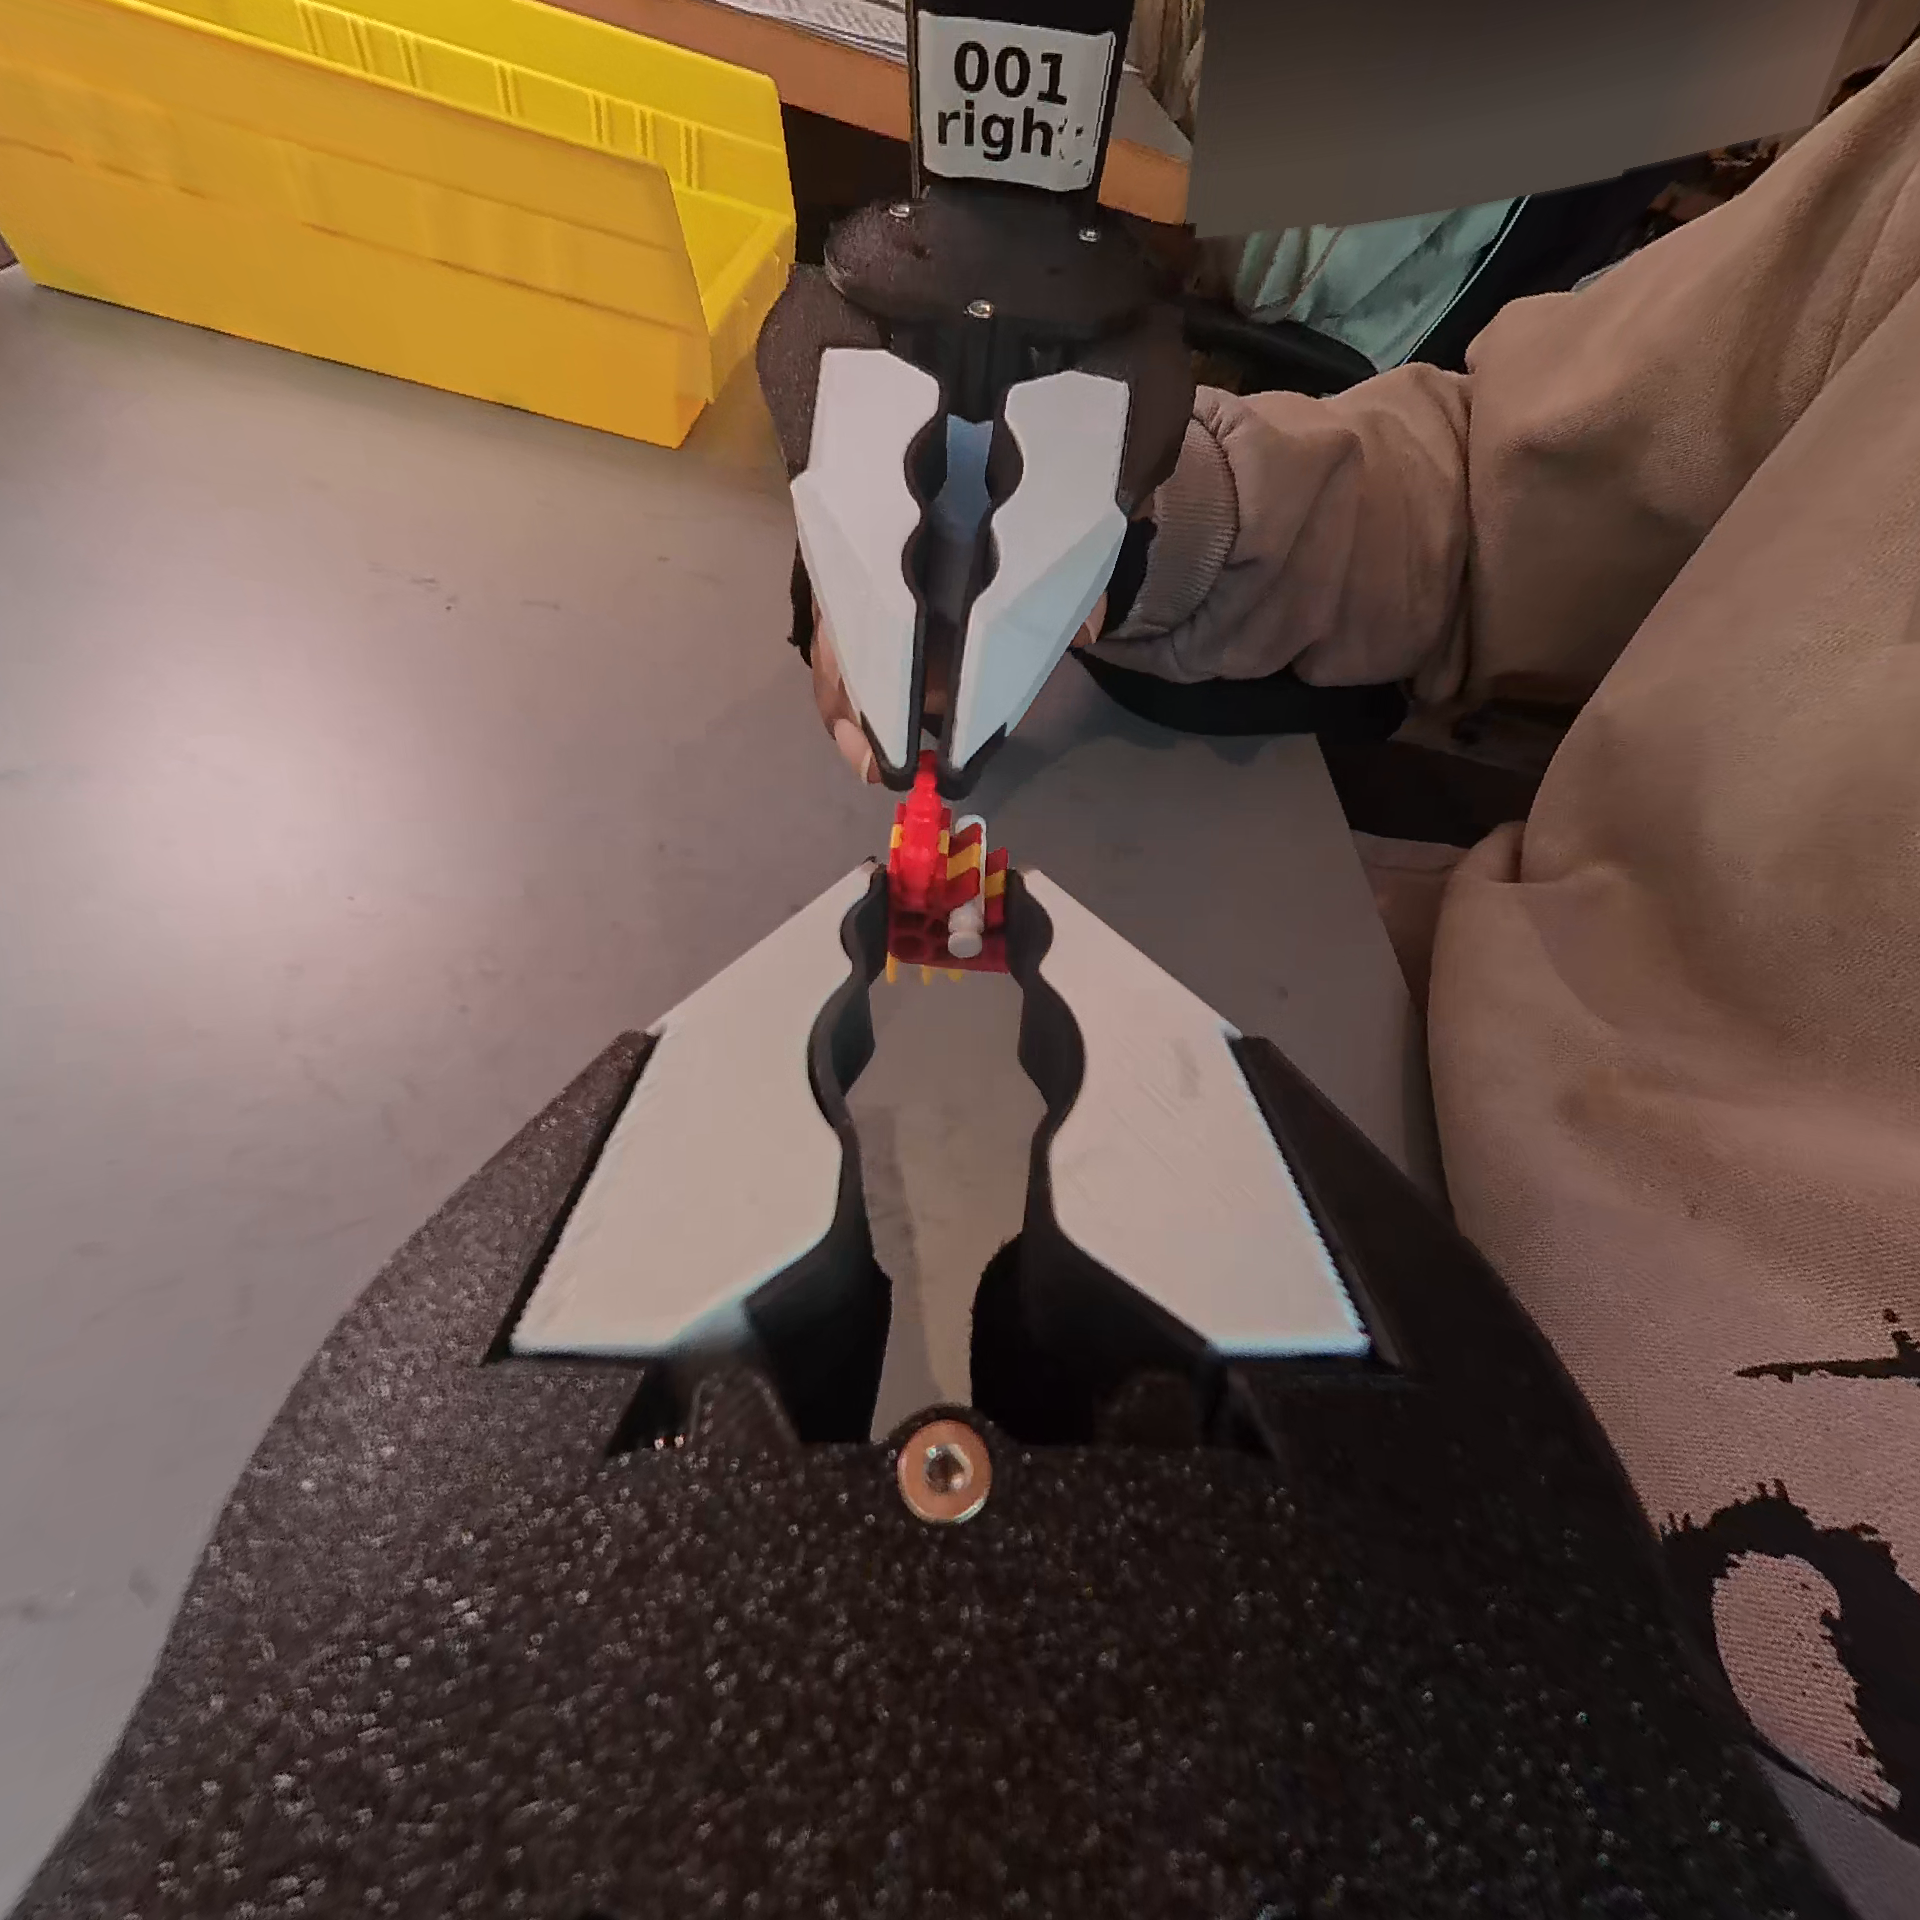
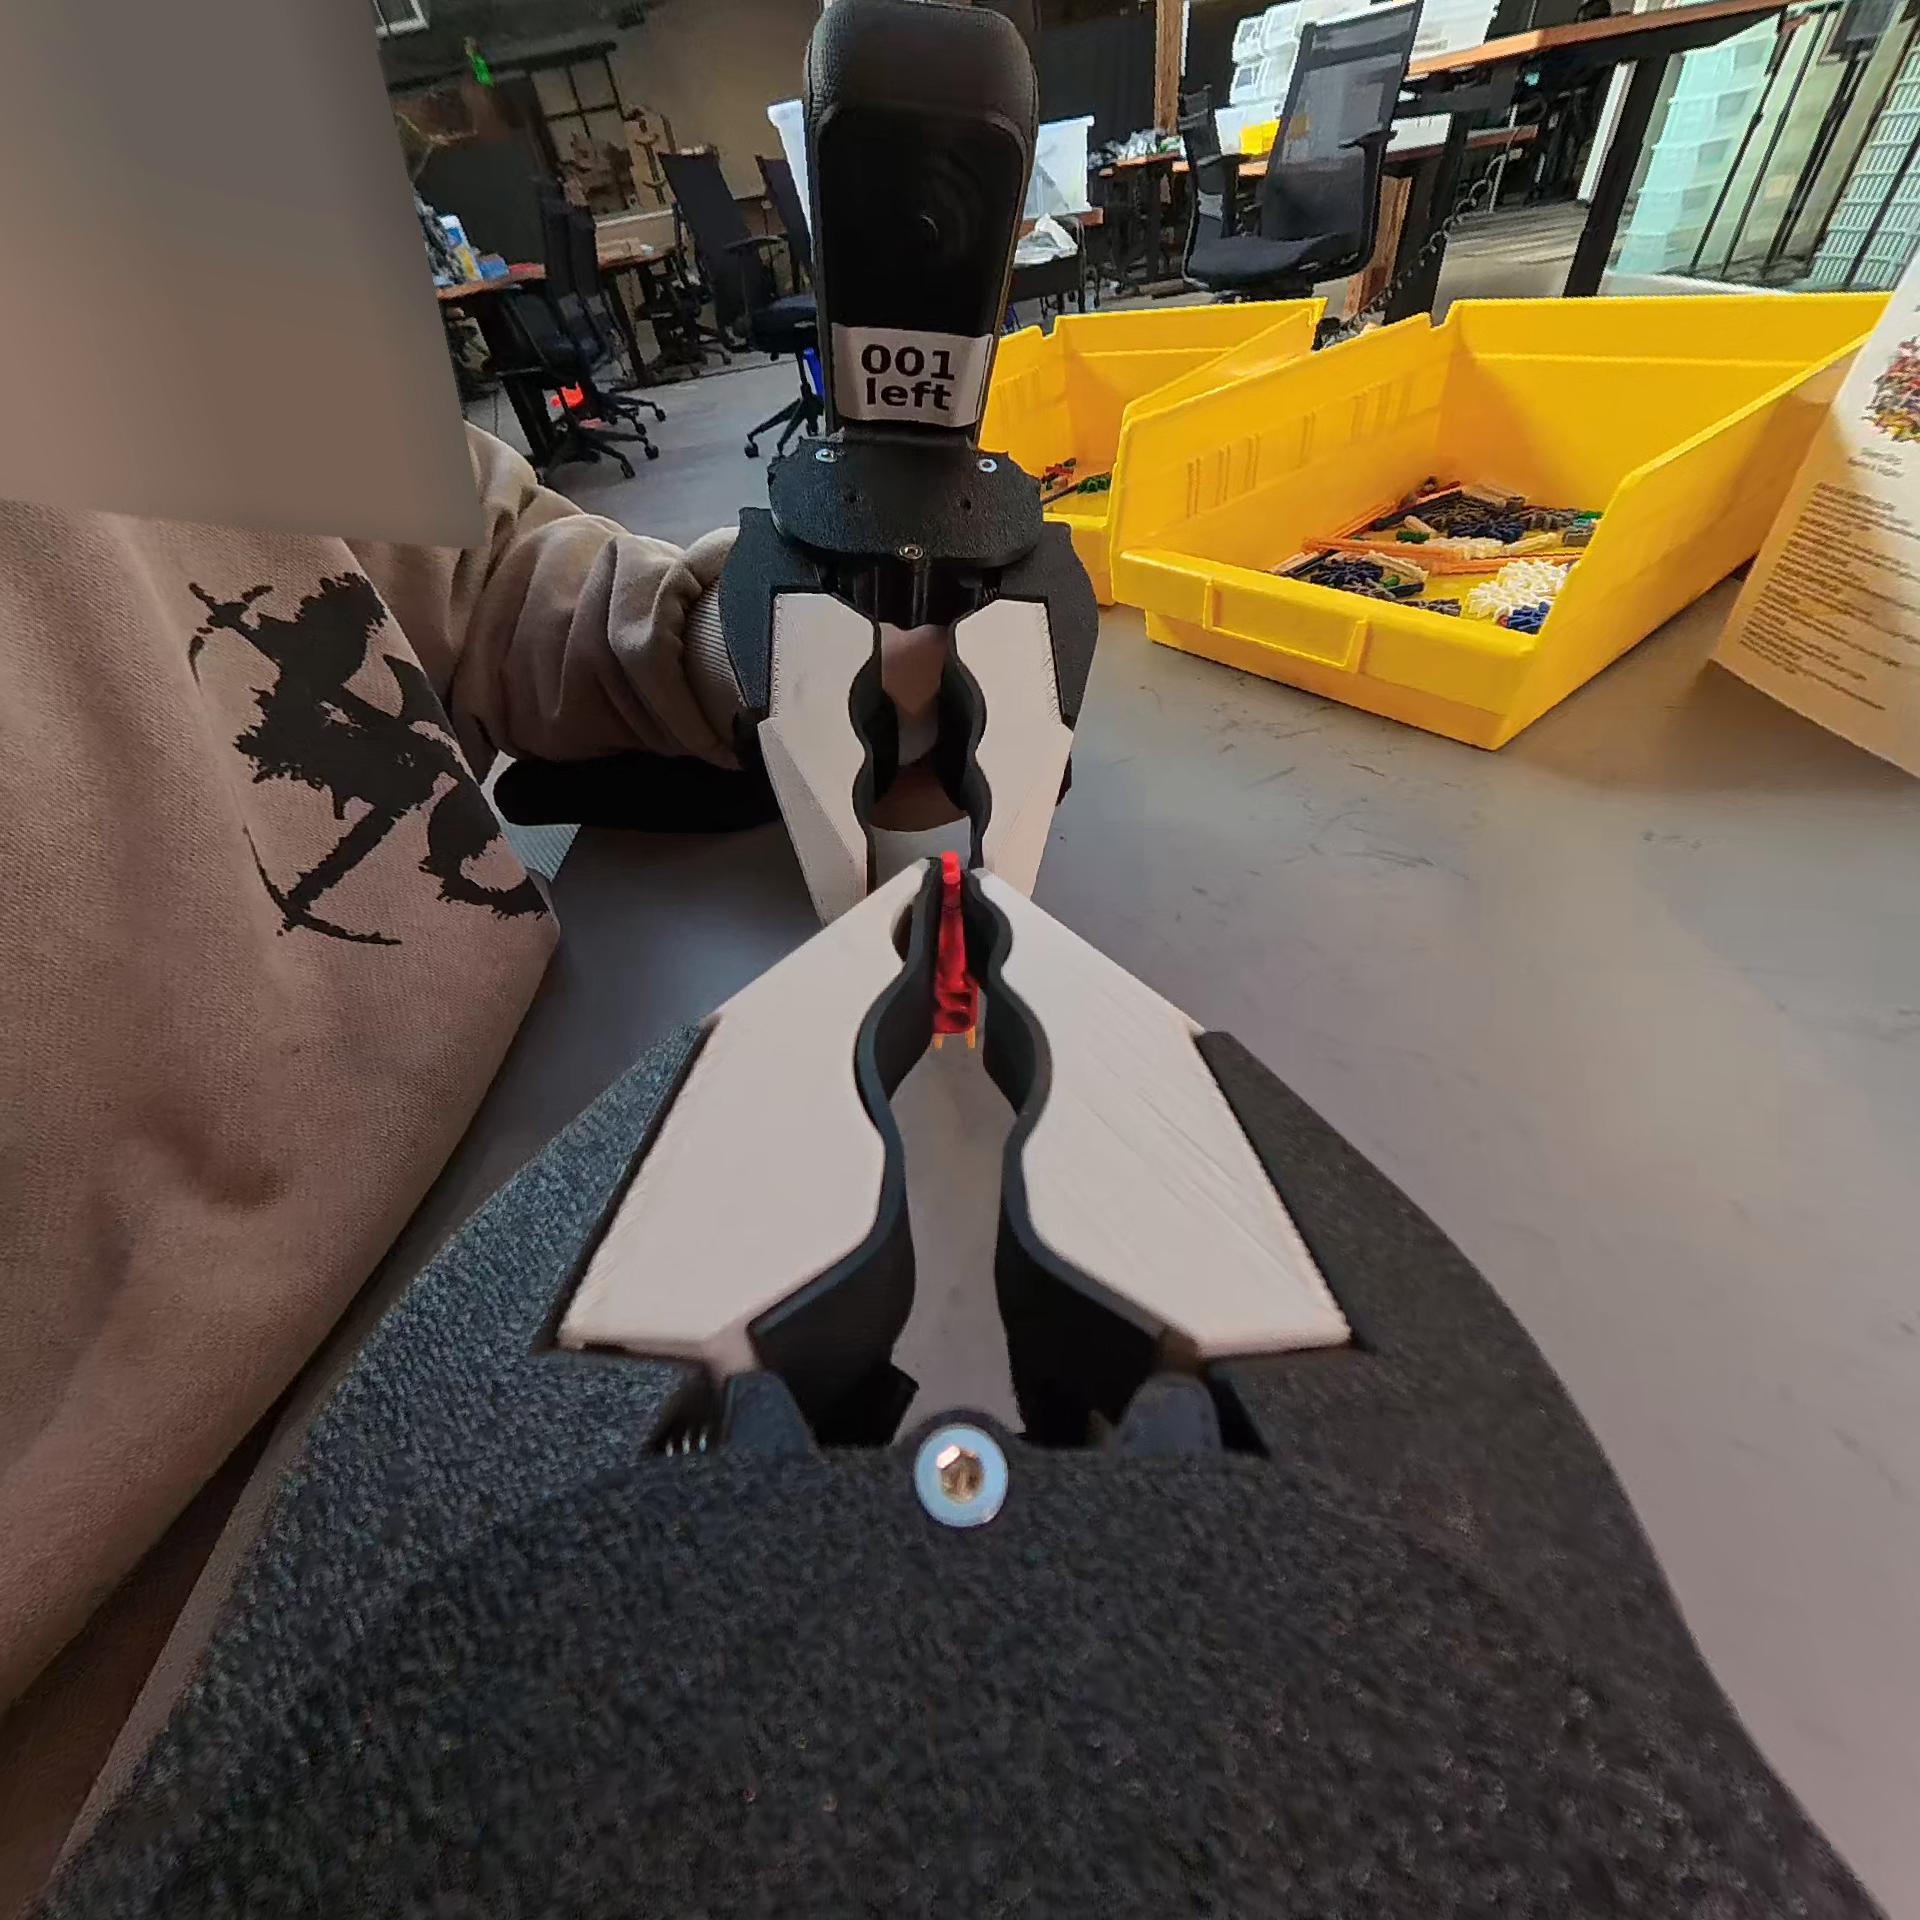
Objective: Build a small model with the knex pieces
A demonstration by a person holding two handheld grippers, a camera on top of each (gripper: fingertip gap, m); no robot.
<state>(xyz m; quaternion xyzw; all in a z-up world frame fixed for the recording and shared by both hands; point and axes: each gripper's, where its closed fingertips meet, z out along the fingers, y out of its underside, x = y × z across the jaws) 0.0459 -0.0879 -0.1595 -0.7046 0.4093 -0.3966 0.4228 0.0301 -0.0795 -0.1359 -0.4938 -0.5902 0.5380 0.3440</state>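
A: What has the left gripper got?

B: Its fingertips clamp a small toy assembly of red, yellow and white plastic pieces, held just above the grey table. The jaws stand only as far apart as the assembly is wide.

A: And the right gripper?

B: It faces the left one, tip to tip across the assembly. Its jaws are nearly pressed together, pinching a thin red piece that sticks out from the assembly's far side. In the right wrist view that piece shows as a narrow red strip between the black pads.

A: Where is the assembly relative to the bins?

B: Well apart from them. A yellow bin holding mixed small parts stands on the table beyond the assembly, with a second yellow bin just behind it. A printed sheet leans just beside the nearer bin.

A: Anyone in view?

B: A person in a tan sweatshirt sits close by the assembly, a sleeve behind each gripper.
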